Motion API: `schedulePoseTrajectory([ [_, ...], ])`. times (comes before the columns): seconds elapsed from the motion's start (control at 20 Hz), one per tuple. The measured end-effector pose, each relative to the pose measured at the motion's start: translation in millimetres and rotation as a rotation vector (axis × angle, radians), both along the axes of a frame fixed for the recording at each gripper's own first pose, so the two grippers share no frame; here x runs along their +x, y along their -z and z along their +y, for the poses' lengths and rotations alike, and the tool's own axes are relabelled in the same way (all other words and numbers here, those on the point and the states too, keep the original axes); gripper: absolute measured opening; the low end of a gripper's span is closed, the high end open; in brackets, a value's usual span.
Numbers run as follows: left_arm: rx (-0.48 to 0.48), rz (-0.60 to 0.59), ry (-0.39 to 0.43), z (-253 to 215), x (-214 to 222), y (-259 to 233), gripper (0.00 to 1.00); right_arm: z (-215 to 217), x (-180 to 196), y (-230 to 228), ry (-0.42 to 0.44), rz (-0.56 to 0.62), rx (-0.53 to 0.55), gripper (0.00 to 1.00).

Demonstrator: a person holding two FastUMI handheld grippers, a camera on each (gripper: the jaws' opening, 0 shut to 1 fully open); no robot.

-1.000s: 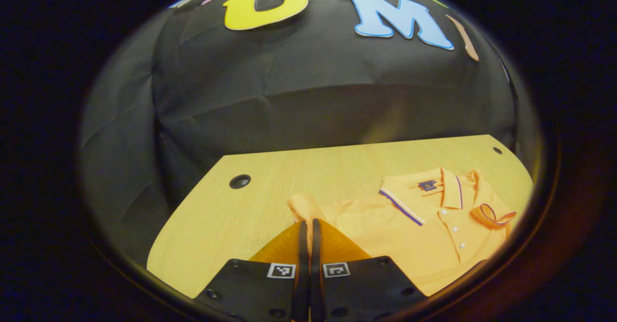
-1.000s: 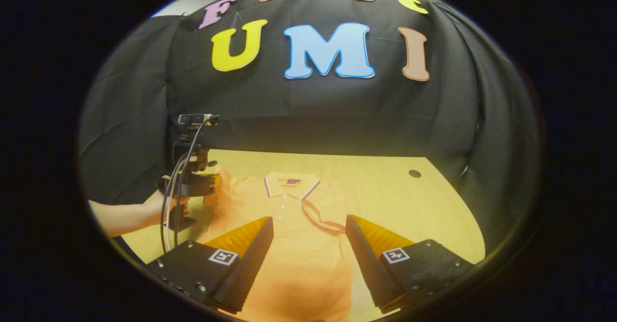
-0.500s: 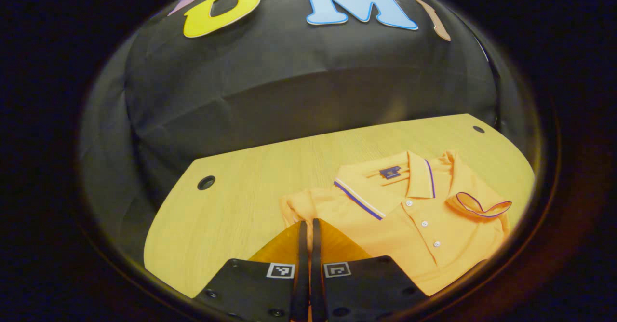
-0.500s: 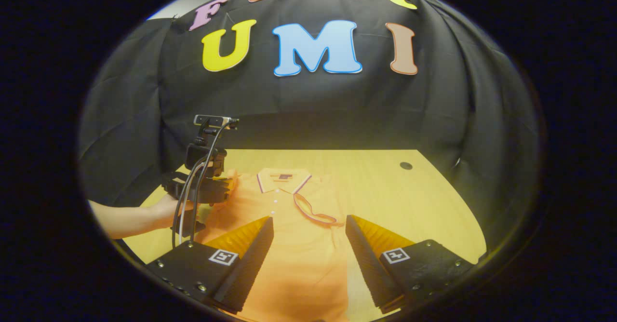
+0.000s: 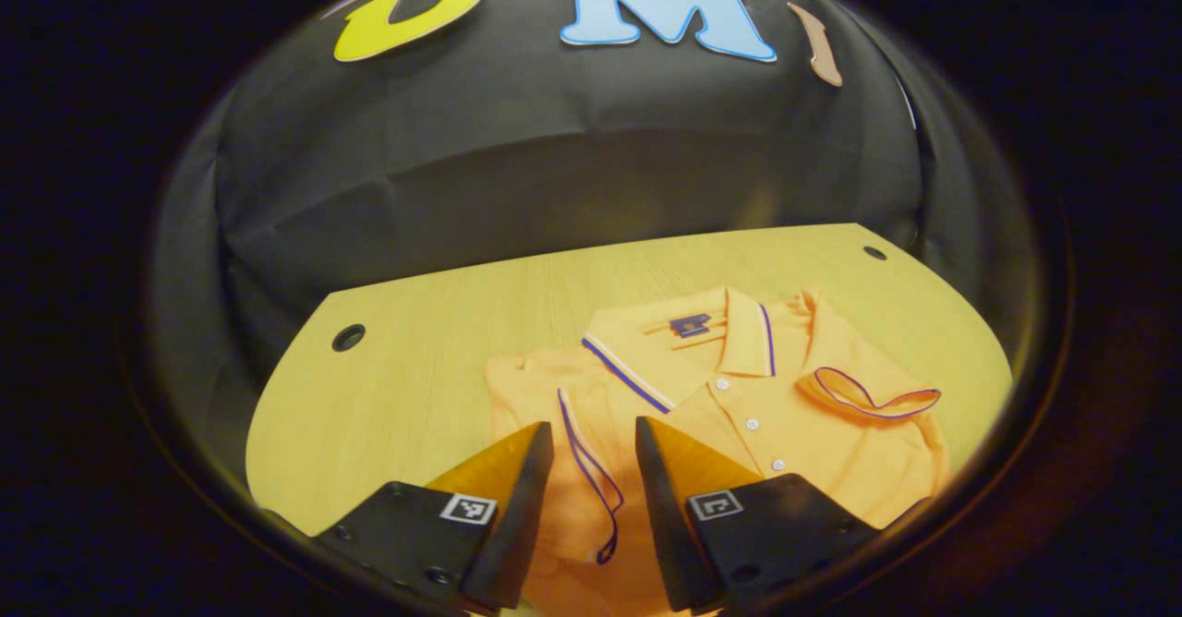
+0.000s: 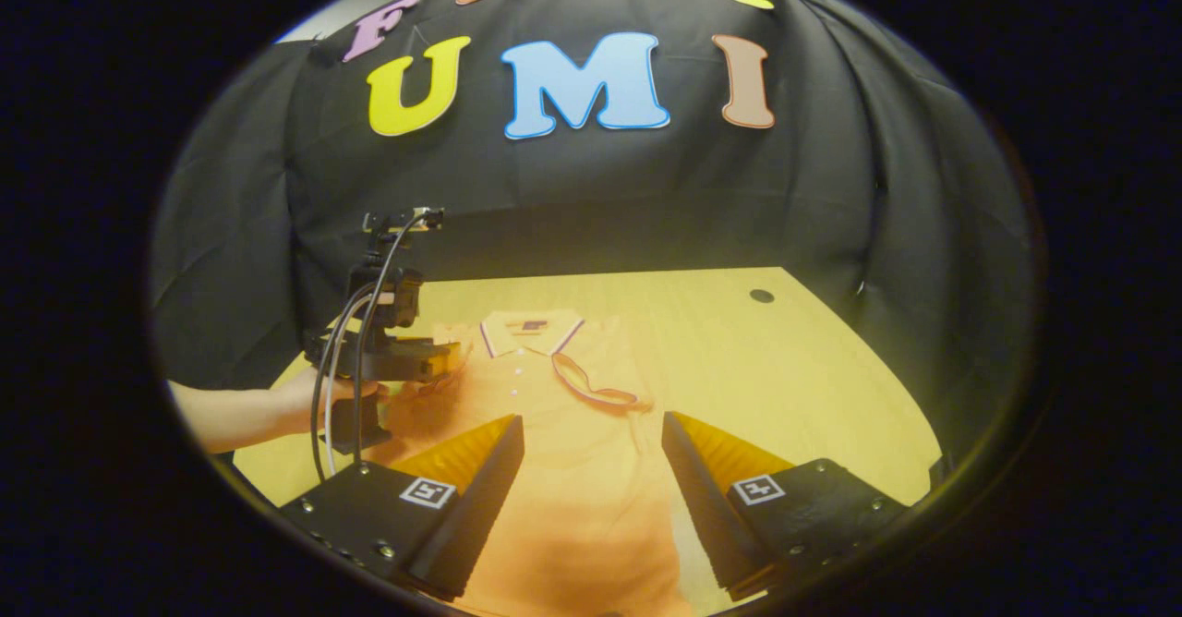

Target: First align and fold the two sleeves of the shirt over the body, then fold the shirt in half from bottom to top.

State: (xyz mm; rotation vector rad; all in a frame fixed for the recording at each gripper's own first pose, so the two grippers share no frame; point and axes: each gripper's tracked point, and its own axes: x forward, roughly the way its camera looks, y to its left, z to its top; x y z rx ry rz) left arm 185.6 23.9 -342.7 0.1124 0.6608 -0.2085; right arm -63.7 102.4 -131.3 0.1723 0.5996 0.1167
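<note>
Shirt [image 5: 739, 414] lies between left gripper's [image 5: 591, 455] parted jaws; right gripper [image 6: 591, 446] likewise apart.

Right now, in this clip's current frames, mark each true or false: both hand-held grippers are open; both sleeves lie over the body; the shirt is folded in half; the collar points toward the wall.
1. Left hand-held gripper and right hand-held gripper are open: true.
2. Left sleeve and right sleeve lie folded over the shirt body: true.
3. The shirt is folded in half: false, it lies full length on the table.
4. The collar points toward the wall: true.
5. The right hand-held gripper pinches fabric: false, nothing is gripped.
</note>
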Motion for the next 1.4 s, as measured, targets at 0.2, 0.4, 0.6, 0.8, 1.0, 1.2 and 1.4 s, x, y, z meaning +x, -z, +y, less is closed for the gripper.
schedulePoseTrajectory([
  [0.2, -0.054, -0.007, -0.029, -6.7, -22.9, -18.5, 0.99, -14.8, -12.8, 2.6, -0.016, -0.004, -0.014, 0.92],
  [0.4, -0.063, -0.022, -0.065, 0.6, -61.2, -33.0, 1.00, -28.4, -32.6, 14.6, -0.032, 0.015, -0.017, 0.93],
  [0.6, -0.051, -0.027, -0.067, 11.5, -117.5, -43.1, 1.00, -35.6, -53.6, 33.1, -0.058, 0.050, -0.027, 0.93],
  [0.8, -0.034, -0.003, -0.058, 22.0, -171.7, -44.3, 0.96, -32.7, -77.4, 49.3, -0.077, 0.091, -0.012, 0.93],
  [1.0, -0.043, 0.020, -0.046, 27.7, -224.3, -45.0, 1.00, -28.8, -100.6, 62.1, -0.097, 0.124, -0.012, 0.92],
  [1.2, -0.057, 0.038, -0.056, 36.9, -267.0, -43.8, 0.97, -25.2, -121.4, 77.4, -0.111, 0.165, -0.007, 0.92],
  [1.4, -0.048, 0.054, -0.078, 51.3, -310.2, -36.5, 0.99, -22.4, -142.2, 94.9, -0.121, 0.212, -0.001, 0.94],
])
